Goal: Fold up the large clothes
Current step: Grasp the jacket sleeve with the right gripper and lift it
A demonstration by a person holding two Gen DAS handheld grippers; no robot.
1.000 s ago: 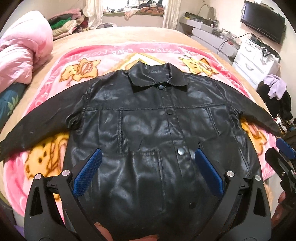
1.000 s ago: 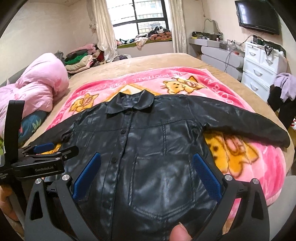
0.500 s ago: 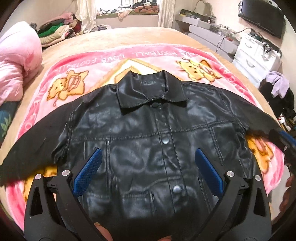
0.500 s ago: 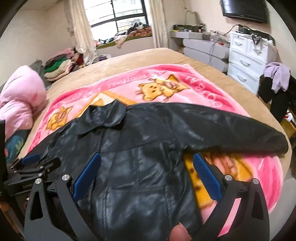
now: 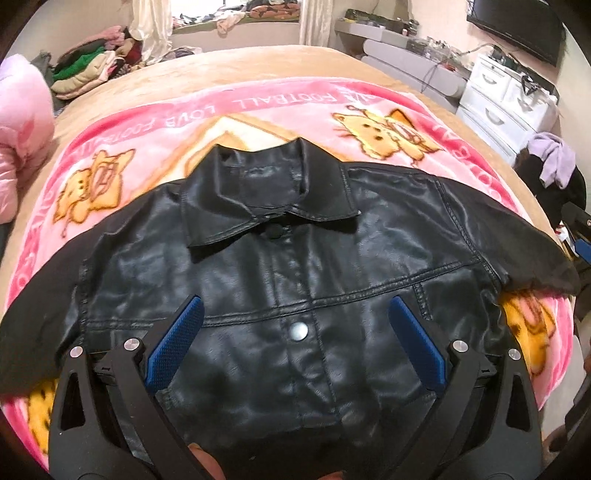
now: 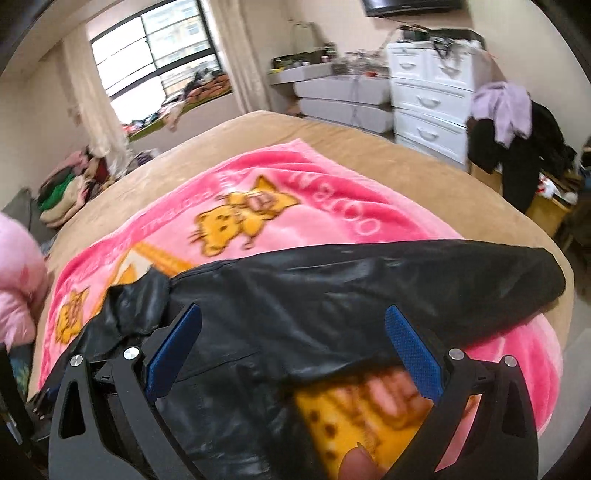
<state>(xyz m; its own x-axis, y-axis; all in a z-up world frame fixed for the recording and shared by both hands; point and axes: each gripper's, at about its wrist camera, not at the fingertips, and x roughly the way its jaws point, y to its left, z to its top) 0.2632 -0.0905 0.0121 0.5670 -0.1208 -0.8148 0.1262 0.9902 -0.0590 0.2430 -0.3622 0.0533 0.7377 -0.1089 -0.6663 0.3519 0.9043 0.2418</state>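
A black leather jacket [image 5: 295, 266] lies face up and buttoned on a pink cartoon blanket [image 5: 258, 107], collar [image 5: 269, 192] away from me, both sleeves spread sideways. My left gripper [image 5: 295, 317] hovers open over the chest, near a silver snap button [image 5: 298, 331]. In the right wrist view the jacket's right sleeve [image 6: 406, 280] stretches toward the bed edge. Over that sleeve, near the armpit, my right gripper [image 6: 293, 325] stands open with nothing between its blue pads [image 6: 410, 350].
The blanket [image 6: 314, 206] covers a tan bed [image 6: 424, 173]. A pink duvet [image 5: 22, 122] sits left, piled clothes [image 5: 88, 74] at the far left. White drawers [image 6: 428, 92] and a chair with draped clothes [image 6: 509, 122] stand right. A TV [image 5: 517, 29] hangs on the wall.
Both grippers have moved forward up the jacket. The left went from the hem to the chest; the right swung rightward over the right sleeve. Both stayed open.
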